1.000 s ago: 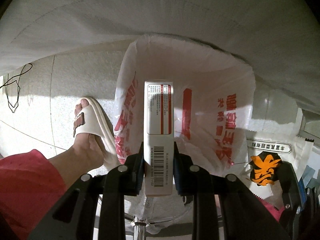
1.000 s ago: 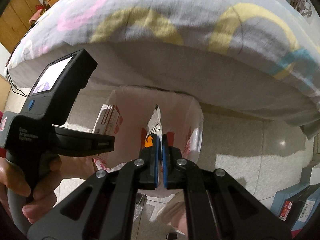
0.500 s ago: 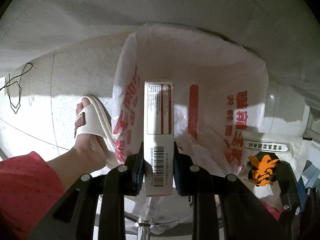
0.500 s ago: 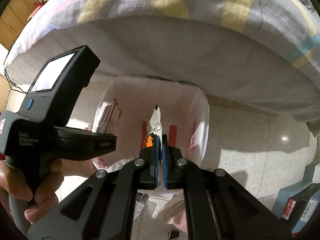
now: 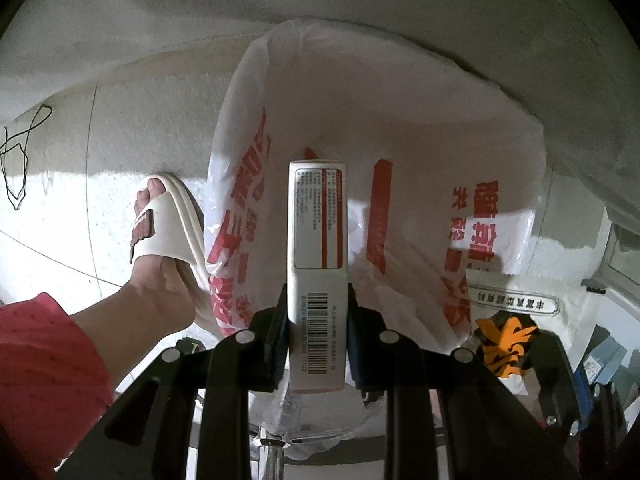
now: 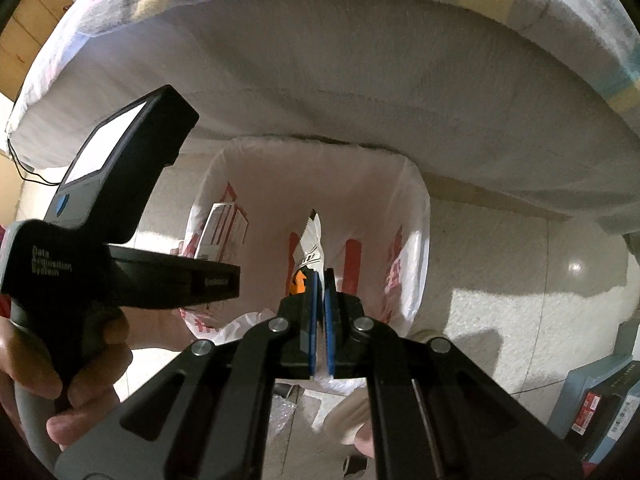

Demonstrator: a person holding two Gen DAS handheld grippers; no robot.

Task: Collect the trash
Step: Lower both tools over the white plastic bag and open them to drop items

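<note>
Under the bed's edge (image 6: 320, 92), the bag (image 5: 400, 128) gapes below both loaded tongs.

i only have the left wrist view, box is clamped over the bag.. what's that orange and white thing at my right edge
Observer: A flat snack wrapper; the right gripper is shut on it, edge-on between the blue pads.
Operator: is it over the bag too
Observer: Yes. In the right wrist view the wrapper points into the open mouth of the plastic bag.
Operator: what's above the bag, i just see white cloth
Observer: A bed; its sheet has pastel yellow, pink and blue patches on top.
Operator: can you see my box from there
Observer: Partly. The box sticks out past the left gripper, just inside the bag's left wall.
</note>
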